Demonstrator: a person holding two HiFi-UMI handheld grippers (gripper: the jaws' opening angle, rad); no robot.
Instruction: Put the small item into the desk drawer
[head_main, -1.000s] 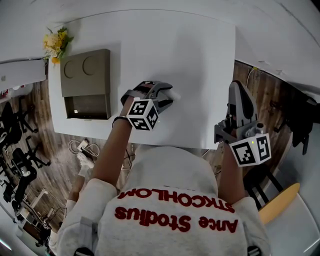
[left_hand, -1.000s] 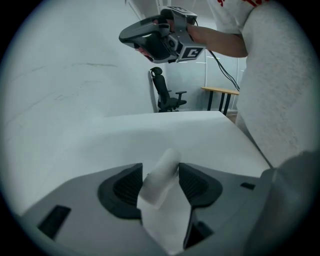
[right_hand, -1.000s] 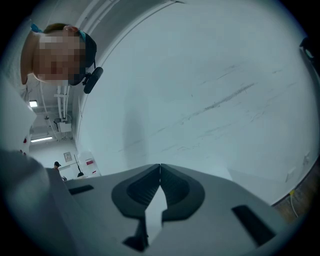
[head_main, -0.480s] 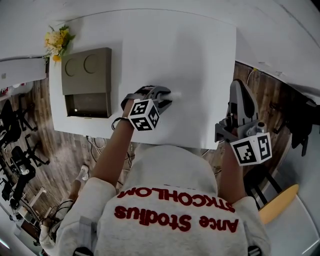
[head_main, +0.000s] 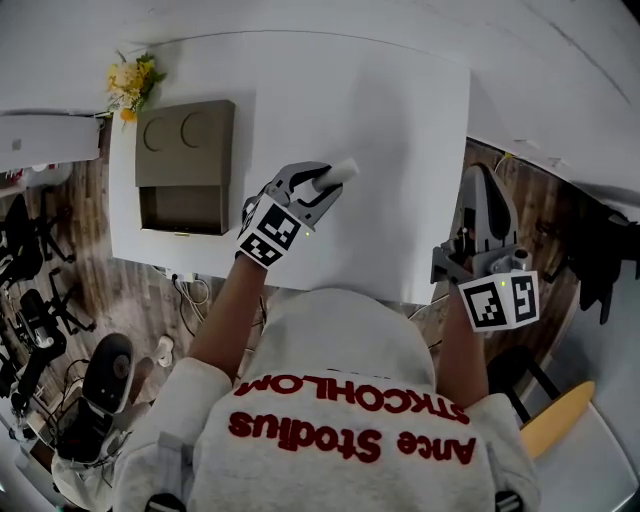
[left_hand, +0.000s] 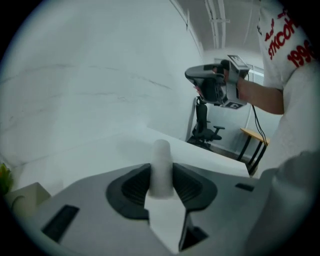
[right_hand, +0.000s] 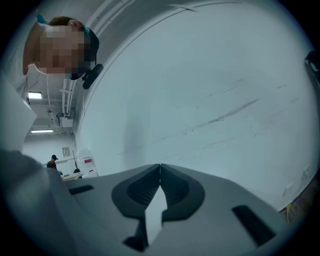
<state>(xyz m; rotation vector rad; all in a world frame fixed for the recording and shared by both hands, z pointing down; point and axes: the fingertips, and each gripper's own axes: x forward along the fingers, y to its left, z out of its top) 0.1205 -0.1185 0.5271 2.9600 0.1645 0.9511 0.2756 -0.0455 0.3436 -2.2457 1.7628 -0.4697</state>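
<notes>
A small white cylinder (head_main: 341, 170) sticks out of my left gripper (head_main: 325, 181), lifted a little over the middle of the white table (head_main: 400, 110). In the left gripper view the cylinder (left_hand: 161, 165) stands upright between the dark pads (left_hand: 134, 186), which press on both its sides while the jaws are still closing. The brown desk organiser (head_main: 185, 140) sits at the table's left end, its drawer (head_main: 182, 210) pulled open toward me. My right gripper (head_main: 479, 180) hangs past the table's right edge with its jaws together and nothing in them (right_hand: 160, 172).
Yellow flowers (head_main: 135, 80) stand behind the organiser at the far left corner. Wooden floor with cables and office chairs (head_main: 30, 300) lies left of the table. A white wall fills the right gripper view.
My left gripper has closed on the white cylinder and lifted it off the table, tilting toward the left. The right gripper has stayed where it was.
</notes>
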